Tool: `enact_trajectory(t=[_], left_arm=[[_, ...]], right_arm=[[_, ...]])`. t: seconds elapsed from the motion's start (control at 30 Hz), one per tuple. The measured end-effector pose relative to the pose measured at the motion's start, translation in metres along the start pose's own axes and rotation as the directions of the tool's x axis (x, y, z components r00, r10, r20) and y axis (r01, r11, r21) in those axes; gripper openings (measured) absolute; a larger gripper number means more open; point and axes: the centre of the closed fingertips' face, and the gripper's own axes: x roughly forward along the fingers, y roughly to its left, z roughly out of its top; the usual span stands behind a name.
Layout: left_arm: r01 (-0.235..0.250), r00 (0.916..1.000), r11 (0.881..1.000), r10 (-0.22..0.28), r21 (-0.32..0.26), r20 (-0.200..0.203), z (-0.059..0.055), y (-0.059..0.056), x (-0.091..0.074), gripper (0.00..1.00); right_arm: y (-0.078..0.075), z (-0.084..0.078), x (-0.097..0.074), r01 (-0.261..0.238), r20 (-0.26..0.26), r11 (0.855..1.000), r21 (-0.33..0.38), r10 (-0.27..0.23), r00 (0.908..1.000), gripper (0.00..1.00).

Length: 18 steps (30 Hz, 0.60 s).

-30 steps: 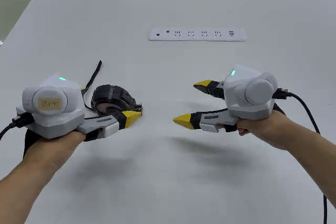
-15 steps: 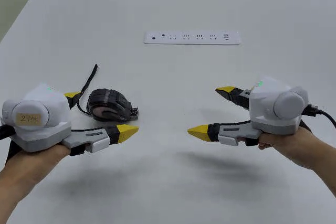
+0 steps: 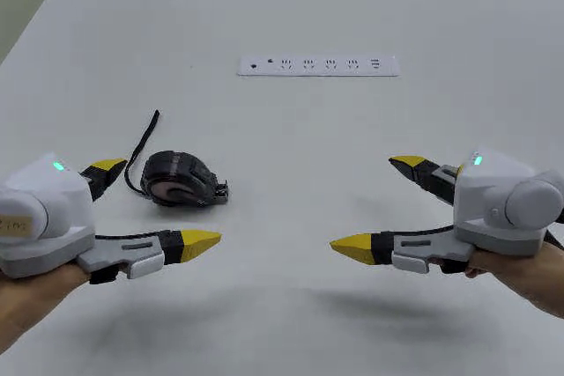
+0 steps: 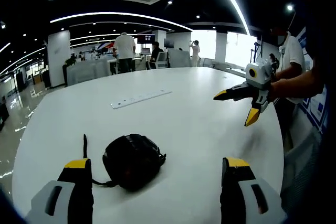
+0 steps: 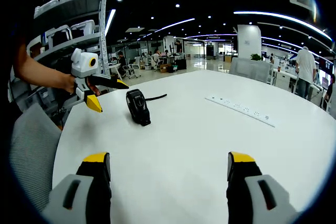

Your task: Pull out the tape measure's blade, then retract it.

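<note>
One tape measure (image 3: 179, 180) is lying between two wide-open, empty grippers, left gripper (image 3: 154, 206) and right gripper (image 3: 382, 206), one power strip (image 3: 317, 65) beyond.

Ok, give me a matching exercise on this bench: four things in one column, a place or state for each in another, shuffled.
1. tape measure
2. power strip
3. left gripper
4. right gripper

A. white, at the far side of the table
B. jaws open, tape measure close ahead
C. black, lying on the table, strap trailing
D. jaws open, far from the tape measure

Pairs: 1-C, 2-A, 3-B, 4-D
</note>
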Motion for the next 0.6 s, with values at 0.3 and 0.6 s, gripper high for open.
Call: enact_trajectory(t=[0.3,0.6], left_arm=[[-0.002,0.9998,1.0,0.002,0.003,0.022,-0.003,0.001,-0.019,1.0],[0.003,0.9993,1.0,-0.003,-0.003,0.037,-0.005,-0.005,-0.028,1.0]], right_arm=[[0.005,-0.01,-0.018,0.015,-0.012,1.0,0.003,-0.015,0.9998,0.99],[0.007,-0.019,-0.032,0.045,-0.01,0.998,0.037,-0.045,0.9989,0.99]])
